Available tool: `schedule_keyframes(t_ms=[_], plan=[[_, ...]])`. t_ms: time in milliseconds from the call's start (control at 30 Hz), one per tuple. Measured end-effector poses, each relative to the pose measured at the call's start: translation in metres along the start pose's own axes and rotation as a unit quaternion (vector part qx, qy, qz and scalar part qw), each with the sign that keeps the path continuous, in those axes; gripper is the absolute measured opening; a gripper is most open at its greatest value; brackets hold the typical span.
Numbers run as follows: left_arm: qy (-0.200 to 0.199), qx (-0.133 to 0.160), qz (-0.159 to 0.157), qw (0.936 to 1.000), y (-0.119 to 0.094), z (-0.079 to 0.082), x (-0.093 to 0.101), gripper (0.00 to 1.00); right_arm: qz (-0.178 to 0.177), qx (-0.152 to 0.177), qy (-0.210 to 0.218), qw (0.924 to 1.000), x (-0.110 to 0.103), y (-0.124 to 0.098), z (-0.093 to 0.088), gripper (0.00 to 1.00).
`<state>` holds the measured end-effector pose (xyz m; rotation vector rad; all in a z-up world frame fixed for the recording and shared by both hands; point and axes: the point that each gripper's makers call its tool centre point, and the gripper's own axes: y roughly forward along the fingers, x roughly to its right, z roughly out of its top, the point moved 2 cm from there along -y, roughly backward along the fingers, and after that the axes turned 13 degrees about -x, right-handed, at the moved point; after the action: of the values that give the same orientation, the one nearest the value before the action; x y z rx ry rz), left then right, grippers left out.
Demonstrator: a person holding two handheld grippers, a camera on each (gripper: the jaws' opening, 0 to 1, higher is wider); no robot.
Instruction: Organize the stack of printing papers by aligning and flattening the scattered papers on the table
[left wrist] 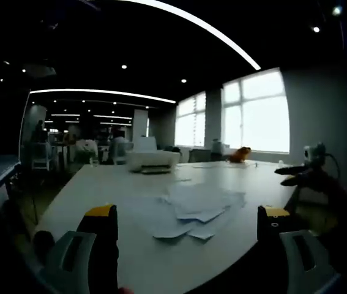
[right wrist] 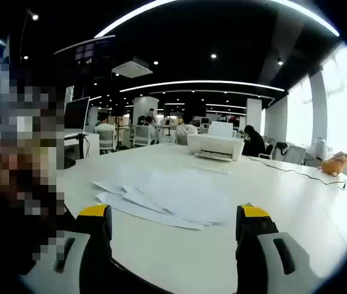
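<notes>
Both tools hang spread wide with nothing between their jaws: the left gripper point(left wrist: 186, 228), grey-bodied with yellow-capped black tips, and the right gripper point(right wrist: 173, 224), built the same, each held above the near edge of the long white table point(left wrist: 256, 174) and touching neither it nor the sheets. Straight ahead of the left gripper, a little beyond its jaw tips, lie the scattered white printing papers point(left wrist: 193, 207), a loose overlapping heap with corners jutting out at different angles; in the right gripper view the same papers point(right wrist: 161, 196) spread just past its tips, fanned unevenly, their longer spread running across the jaws from side to side rather than away from them. The sheets lie flat but misaligned, edges staggered, some corners poking toward the grippers. Farther along the table, beyond the heap, sits a white boxy desktop printer point(right wrist: 215, 147) with a sheet in its tray. An orange soft object point(left wrist: 240, 154) rests at the far side near the bright windows point(left wrist: 256, 113).
</notes>
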<state>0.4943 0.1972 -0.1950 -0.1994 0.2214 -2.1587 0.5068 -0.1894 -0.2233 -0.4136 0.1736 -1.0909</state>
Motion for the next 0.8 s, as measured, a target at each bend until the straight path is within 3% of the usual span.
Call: schedule_keyframes(t_ms=[800], plan=[[0.001,0.004,-0.007,1.0,0.001,0.004,0.004,0.97,-0.004,-0.004,0.01,0.9999,0.015,0.014,0.001,0.78]])
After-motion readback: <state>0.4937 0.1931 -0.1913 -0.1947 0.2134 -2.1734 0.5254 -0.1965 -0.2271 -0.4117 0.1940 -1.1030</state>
